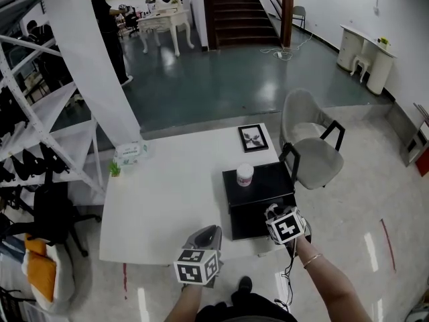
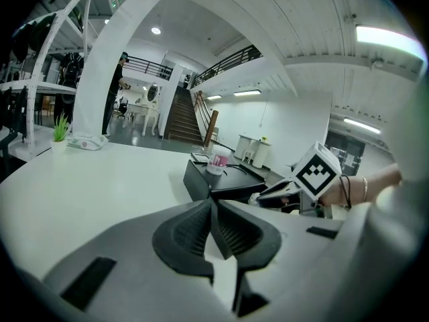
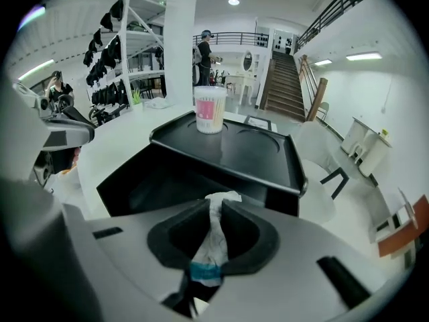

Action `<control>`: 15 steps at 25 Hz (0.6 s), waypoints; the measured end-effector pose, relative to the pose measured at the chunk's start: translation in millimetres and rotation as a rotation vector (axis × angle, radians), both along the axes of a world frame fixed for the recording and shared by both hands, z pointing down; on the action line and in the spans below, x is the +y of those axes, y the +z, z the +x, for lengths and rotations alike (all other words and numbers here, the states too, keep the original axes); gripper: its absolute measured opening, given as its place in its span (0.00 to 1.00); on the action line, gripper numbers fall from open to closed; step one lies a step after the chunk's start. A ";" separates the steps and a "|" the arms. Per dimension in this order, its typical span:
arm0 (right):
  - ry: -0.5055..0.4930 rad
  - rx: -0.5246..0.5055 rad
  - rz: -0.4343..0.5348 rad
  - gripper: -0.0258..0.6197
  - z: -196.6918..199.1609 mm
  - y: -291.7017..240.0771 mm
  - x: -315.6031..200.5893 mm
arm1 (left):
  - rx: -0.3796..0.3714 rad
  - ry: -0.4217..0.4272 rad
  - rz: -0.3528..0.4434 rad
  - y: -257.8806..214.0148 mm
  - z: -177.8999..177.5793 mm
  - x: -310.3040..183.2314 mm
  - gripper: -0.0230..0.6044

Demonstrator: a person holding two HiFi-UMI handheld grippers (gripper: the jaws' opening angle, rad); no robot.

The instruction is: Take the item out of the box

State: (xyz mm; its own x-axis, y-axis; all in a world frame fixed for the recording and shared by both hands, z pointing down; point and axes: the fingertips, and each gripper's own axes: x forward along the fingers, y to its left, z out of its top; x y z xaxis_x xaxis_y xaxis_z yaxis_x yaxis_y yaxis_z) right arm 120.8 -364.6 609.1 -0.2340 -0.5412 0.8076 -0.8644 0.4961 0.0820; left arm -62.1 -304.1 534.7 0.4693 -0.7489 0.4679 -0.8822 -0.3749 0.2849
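A black box (image 1: pixel 258 203) sits at the right end of the white table (image 1: pixel 167 200), with a white paper cup (image 1: pixel 245 174) standing on its lid. In the right gripper view the box's near side (image 3: pixel 167 186) gapes dark under the lid (image 3: pixel 261 156), and the cup (image 3: pixel 210 109) stands behind. My right gripper (image 3: pixel 216 203) is at that opening, shut on a thin white packet (image 3: pixel 213 240) with a blue stripe. In the head view this gripper (image 1: pixel 273 215) is at the box's front edge. My left gripper (image 1: pixel 204 235) hovers over the table's front edge, left of the box, its jaws (image 2: pixel 213 210) shut on nothing.
A framed picture (image 1: pixel 253 138) lies behind the box. A tissue pack (image 1: pixel 129 153) and a small plant (image 1: pixel 114 170) sit at the table's far left. A grey chair (image 1: pixel 312 146) stands to the right, a white rack (image 1: pixel 40 113) to the left, and a person (image 1: pixel 107 25) far back.
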 end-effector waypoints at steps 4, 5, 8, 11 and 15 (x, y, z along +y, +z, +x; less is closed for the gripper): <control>0.030 -0.046 0.031 0.12 0.1 -14.5 7.8 | -0.001 0.011 0.006 -0.3 3.0 1.7 0.08; 0.039 -0.066 0.037 0.12 -0.2 -15.5 9.7 | -0.001 0.014 0.007 -0.4 3.7 2.1 0.08; 0.059 -0.104 0.077 0.11 -0.8 -20.7 12.9 | 0.000 0.025 0.008 -0.7 5.4 3.1 0.09; 0.079 -0.135 0.127 0.11 -1.7 -33.9 15.2 | -0.001 0.035 0.009 -0.8 7.1 4.1 0.08; 0.098 -0.184 0.192 0.11 -5.7 -53.1 18.8 | -0.001 0.051 0.013 -0.9 11.3 4.3 0.08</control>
